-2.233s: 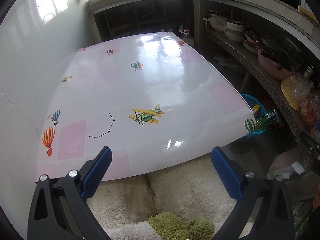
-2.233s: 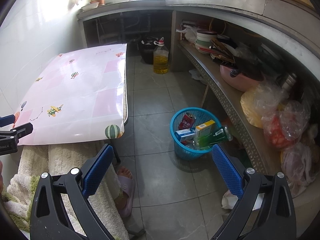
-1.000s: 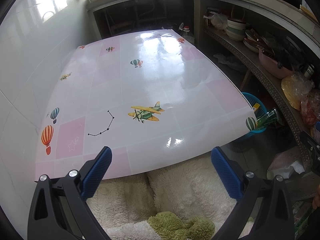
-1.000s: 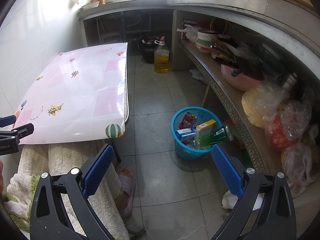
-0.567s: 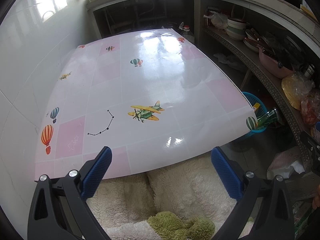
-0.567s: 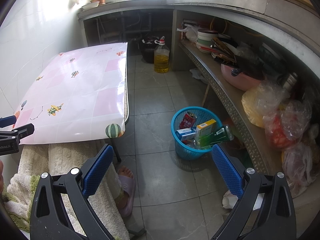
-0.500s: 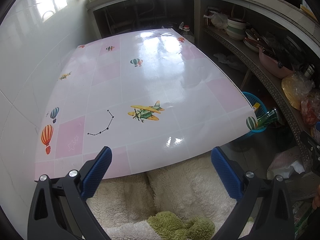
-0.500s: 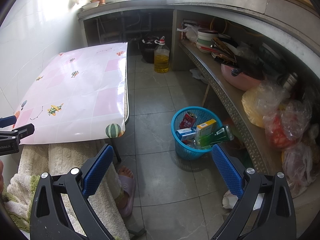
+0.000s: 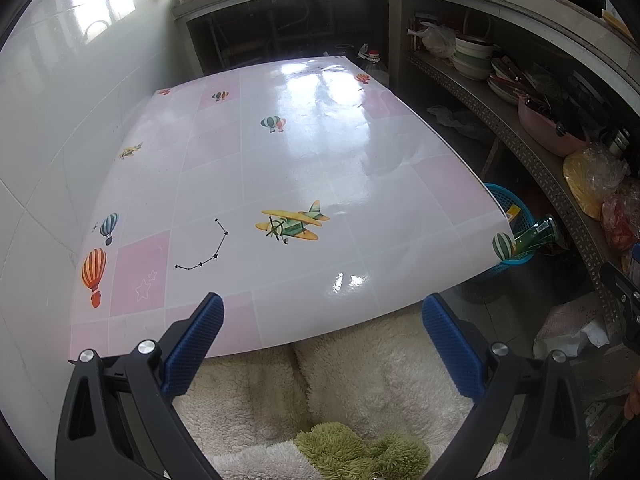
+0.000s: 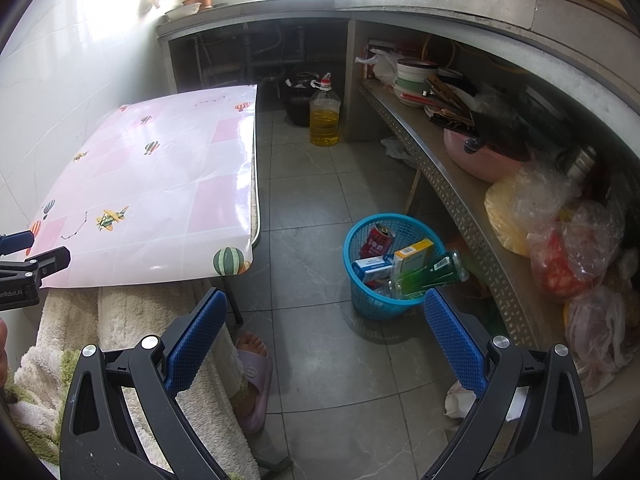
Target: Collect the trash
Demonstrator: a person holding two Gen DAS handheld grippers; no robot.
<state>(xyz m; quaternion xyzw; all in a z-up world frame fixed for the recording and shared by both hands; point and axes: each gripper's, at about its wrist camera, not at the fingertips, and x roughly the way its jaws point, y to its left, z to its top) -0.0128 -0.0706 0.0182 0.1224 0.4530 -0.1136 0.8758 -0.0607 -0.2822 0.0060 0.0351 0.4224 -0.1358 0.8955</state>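
Hovering both claws spread, empty: left claw (image 9: 322,330) over the bare counter (image 9: 304,168); blue trash basket (image 10: 394,266) lies ahead of our right claw (image 10: 324,322), nearer.

A home kitchen is shown by the concrete counter (image 10: 400,4), stacked bowls (image 10: 416,74), cooking oil bottle (image 10: 325,114) and tiled floor (image 10: 320,200).

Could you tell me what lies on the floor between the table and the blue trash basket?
Only bare grey floor tiles separate the table from the blue trash basket; the right wrist view shows this plainly.
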